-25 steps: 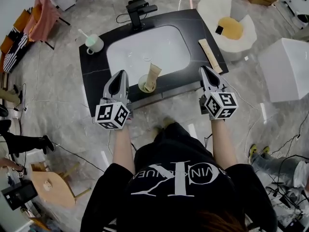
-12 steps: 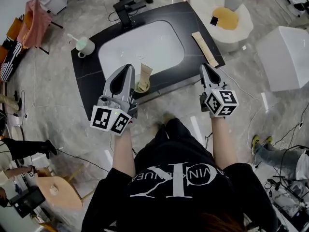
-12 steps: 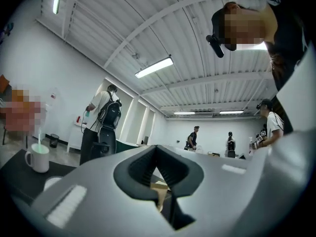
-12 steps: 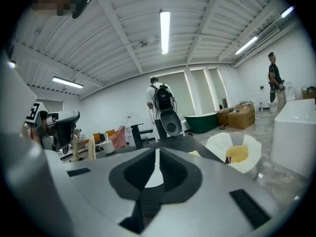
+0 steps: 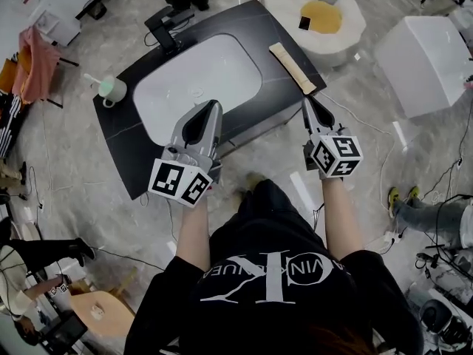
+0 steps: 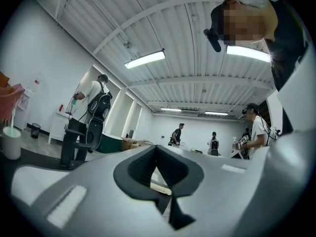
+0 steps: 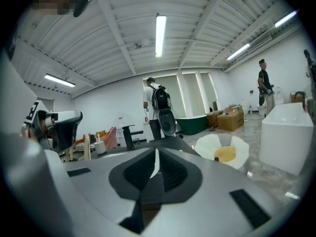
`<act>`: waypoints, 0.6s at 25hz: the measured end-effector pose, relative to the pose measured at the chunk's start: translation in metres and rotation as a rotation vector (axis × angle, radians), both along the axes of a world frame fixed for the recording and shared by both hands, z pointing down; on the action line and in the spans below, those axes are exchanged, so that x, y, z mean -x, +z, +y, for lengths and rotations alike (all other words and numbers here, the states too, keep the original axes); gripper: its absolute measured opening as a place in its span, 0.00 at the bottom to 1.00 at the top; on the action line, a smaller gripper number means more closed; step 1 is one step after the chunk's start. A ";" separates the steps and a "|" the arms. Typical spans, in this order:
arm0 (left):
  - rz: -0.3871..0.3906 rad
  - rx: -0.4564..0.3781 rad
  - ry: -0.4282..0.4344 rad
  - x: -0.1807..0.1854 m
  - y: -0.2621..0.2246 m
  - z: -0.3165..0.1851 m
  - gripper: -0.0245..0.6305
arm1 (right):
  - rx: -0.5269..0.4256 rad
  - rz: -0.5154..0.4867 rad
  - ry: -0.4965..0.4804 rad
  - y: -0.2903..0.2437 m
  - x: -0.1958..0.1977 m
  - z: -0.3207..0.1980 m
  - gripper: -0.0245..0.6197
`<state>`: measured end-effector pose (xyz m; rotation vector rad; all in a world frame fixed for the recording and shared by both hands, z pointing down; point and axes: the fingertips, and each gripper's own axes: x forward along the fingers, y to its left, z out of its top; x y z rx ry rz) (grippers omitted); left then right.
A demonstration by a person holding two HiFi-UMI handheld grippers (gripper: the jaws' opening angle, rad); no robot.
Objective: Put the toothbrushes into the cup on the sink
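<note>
Left tongs [image 5: 213, 106] have swung in over the sink [image 5: 185, 87] at its front rim, covering the front cup seen a second ago; right tongs [image 5: 307, 103] edged toward the tabletop [image 5: 118, 139] at its right front corner. Both tongs pressed together at the tips, nothing seen pinched. Mint cup [image 5: 111, 89] with one toothbrush [image 5: 94, 80] upright sits at the far-left corner; tan flat pack [image 5: 292, 67] lies along the right edge.

A black counter [image 5: 122, 150] stands on a grey marbled floor [image 5: 81, 198], with a white basin [image 5: 196, 87] sunk in its middle. A black tap [image 5: 166, 24] rises at the far edge. A pale cup [image 5: 112, 89] holding a toothbrush [image 5: 93, 80] stands at the left corner. A beige strip [image 5: 291, 67] lies along the right edge.
</note>
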<state>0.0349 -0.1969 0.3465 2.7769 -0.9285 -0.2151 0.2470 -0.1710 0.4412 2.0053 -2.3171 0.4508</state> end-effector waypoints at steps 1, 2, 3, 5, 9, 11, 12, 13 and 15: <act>0.003 0.004 0.016 -0.006 0.001 0.001 0.06 | 0.003 0.002 0.011 0.000 -0.004 0.004 0.09; 0.006 0.008 0.034 -0.013 0.002 0.003 0.06 | 0.008 0.003 0.023 0.001 -0.008 0.007 0.09; 0.008 0.012 0.052 -0.020 0.003 0.004 0.06 | 0.014 0.003 0.034 0.003 -0.012 0.011 0.09; 0.013 0.019 0.089 -0.034 0.004 0.007 0.06 | 0.027 -0.003 0.051 0.008 -0.019 0.018 0.09; 0.010 0.021 0.168 -0.069 0.008 0.012 0.06 | 0.051 -0.032 0.079 0.020 -0.034 0.022 0.09; 0.006 0.026 0.194 -0.085 0.011 0.013 0.06 | 0.062 -0.042 0.082 0.025 -0.040 0.022 0.09; 0.004 0.029 0.202 -0.092 0.013 0.014 0.06 | 0.069 -0.045 0.082 0.028 -0.043 0.022 0.09; -0.001 0.031 0.210 -0.099 0.015 0.015 0.06 | 0.077 -0.048 0.084 0.032 -0.047 0.021 0.09; -0.014 0.035 0.224 -0.110 0.020 0.015 0.06 | 0.095 -0.059 0.095 0.039 -0.055 0.017 0.09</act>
